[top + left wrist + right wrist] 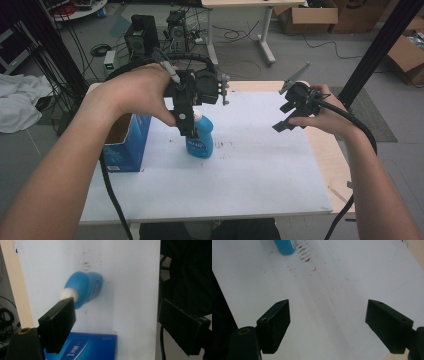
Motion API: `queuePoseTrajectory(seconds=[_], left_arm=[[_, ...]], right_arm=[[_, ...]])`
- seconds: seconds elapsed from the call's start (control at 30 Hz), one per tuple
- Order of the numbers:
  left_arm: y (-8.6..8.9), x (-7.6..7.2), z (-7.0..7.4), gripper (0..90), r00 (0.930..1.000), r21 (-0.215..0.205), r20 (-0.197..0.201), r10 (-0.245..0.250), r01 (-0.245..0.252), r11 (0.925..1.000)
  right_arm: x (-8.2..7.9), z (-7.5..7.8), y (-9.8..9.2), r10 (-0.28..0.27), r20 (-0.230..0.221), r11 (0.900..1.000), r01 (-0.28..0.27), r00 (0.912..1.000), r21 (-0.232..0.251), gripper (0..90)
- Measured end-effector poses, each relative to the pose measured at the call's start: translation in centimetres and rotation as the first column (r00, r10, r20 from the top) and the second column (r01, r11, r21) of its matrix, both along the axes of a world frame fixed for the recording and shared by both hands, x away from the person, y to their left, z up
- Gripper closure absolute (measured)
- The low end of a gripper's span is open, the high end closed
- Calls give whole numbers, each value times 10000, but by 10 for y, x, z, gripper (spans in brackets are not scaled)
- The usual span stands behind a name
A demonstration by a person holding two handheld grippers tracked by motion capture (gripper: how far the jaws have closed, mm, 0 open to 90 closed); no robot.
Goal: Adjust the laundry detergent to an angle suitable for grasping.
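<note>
Your left gripper (pixel 189 131) hangs point-down right over the blue bottle (pixel 201 140), which stands upright on the white sheet (pixel 250 165) that covers the bench (pixel 334 165), just beside the blue carton (pixel 127 145) at the left edge. The bottle is a squat, rounded plastic one, bright blue all over, with a white cap or neck at the top and a label with white lettering on its front; the lettering is too small to read. In the left gripper view the bottle (pixel 85 288) is seen from above, shoulders narrowing to the white top (pixel 68 295), and one of your jaws sits right against or just in front of that top, while the other stands far off at the opposite side. So the left jaws are spread wide and nothing is pinched; whether the near jaw touches the cap you cannot tell. The carton (pixel 85 346) lies at the bottom of that view.

Your right gripper (pixel 291 119) is held above the right part of the sheet, well apart from the bottle, its jaws spread too with bare sheet (pixel 332 302) between them. The bottle's base (pixel 284 246) shows at the top edge of the right gripper view, beside a patch of brown specks (pixel 303 255)
</note>
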State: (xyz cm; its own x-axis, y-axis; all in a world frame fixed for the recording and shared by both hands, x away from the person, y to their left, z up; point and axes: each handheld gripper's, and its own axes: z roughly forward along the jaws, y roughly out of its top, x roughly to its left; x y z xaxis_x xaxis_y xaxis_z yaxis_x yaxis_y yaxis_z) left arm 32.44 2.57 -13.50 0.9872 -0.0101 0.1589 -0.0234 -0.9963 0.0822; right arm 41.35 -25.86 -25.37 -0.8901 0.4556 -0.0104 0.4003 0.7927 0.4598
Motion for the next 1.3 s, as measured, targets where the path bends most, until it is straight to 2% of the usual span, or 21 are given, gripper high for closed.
queuePoseTrajectory(seconds=[0.1, 0.6, 0.93, 1.13, 1.3], left_arm=[[1, 0, -1, 155, 10000, 20, -18, 76, -76, 10000], [5, 0, -2, 156, 9998, 3, -92, 155, -155, 9999], [7, 0, -2, 158, 9998, -61, -42, 181, -181, 9998], [9, -1, -3, 160, 9998, -112, -4, 187, -187, 9998], [11, -1, -3, 160, 9999, -94, -30, 163, -163, 9998]], right_arm=[[-1, 0, 3, 73, 33, 9999, -73, 10000, 77, 202], [-7, -3, 20, 408, 520, 9924, -466, 9978, 1140, 191], [-9, -11, 35, 514, 795, 9808, -653, 9955, 1840, 191], [-11, -17, 45, 643, 774, 9713, -802, 9949, 2240, 183], [-12, -24, 51, 529, 923, 9637, -750, 9943, 2561, 163]])
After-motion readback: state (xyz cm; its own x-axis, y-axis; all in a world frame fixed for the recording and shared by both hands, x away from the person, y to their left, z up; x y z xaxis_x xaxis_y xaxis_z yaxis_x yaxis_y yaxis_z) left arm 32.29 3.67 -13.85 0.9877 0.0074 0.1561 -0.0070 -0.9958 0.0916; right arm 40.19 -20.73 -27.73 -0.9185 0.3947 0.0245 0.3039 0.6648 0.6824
